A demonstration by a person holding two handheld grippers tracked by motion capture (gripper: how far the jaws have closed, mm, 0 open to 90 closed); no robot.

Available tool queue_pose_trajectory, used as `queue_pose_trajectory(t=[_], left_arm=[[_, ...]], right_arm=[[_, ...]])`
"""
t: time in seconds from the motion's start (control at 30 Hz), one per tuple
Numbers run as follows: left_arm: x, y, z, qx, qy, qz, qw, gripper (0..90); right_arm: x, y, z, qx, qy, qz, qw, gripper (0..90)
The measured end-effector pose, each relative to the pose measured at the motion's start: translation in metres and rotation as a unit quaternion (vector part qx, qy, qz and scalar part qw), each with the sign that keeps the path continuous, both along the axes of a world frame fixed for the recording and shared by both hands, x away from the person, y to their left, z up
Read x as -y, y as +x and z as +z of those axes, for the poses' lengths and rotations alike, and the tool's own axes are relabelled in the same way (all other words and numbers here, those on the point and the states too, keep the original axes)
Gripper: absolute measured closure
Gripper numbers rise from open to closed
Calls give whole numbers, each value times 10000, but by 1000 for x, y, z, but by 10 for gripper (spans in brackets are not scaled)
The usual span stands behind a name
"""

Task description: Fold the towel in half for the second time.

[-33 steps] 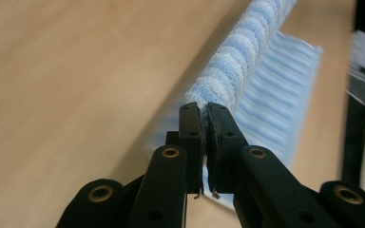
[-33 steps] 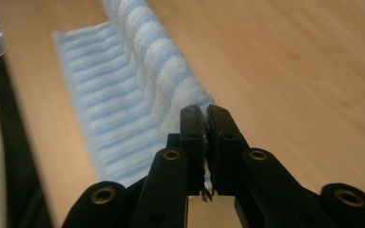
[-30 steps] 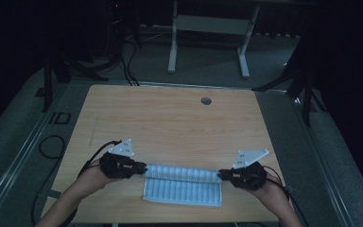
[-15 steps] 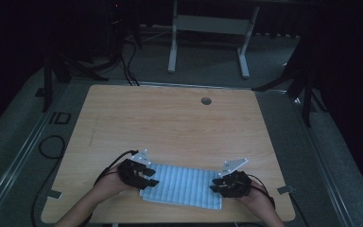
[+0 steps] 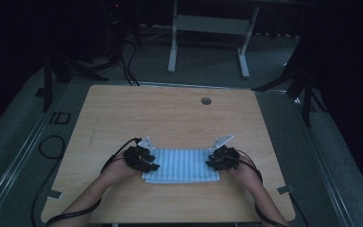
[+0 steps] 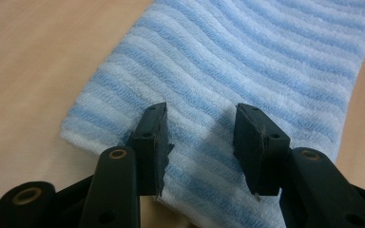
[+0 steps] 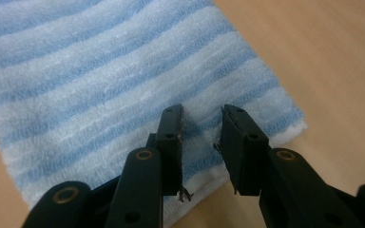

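Both grippers have just let go: the left gripper (image 5: 147, 164) and right gripper (image 5: 213, 163) now hover with jaws parted over the folded towel (image 5: 182, 165), lying flat at the table's (image 5: 170, 118) lower centre, fold finished.

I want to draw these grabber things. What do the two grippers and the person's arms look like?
Both the left gripper and the right gripper are black and chunky, each with a grey three-cornered plate on top and a black cable trailing back along the arm. Up close, each has two flat black jaws on thick black arms with small brass-coloured rings. The forearms look bare, with no sleeves in sight.
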State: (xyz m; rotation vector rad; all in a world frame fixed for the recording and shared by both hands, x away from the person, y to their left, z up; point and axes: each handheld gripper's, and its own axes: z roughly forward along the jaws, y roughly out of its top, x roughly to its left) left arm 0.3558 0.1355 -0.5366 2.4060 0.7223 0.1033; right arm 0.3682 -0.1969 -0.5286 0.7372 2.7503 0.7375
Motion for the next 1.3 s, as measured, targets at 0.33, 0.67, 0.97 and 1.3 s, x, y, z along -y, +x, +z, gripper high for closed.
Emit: queue_pose_trajectory(t=[0.33,0.67,0.97,1.3], left_arm=[[-13,43,1,-49,34,436,9990,549],[-25,66,1,-86,-56,715,9974,541],[-32,74,1,-120,-142,935,9954,512],[-39,66,8,105,-473,968,9941,160]], right_arm=[[-21,56,1,-121,1,-207,9997,681],[-29,87,1,-355,196,-315,9987,680],[-38,93,1,-342,313,-372,9982,625],[-31,83,5,19,778,-369,9963,259]])
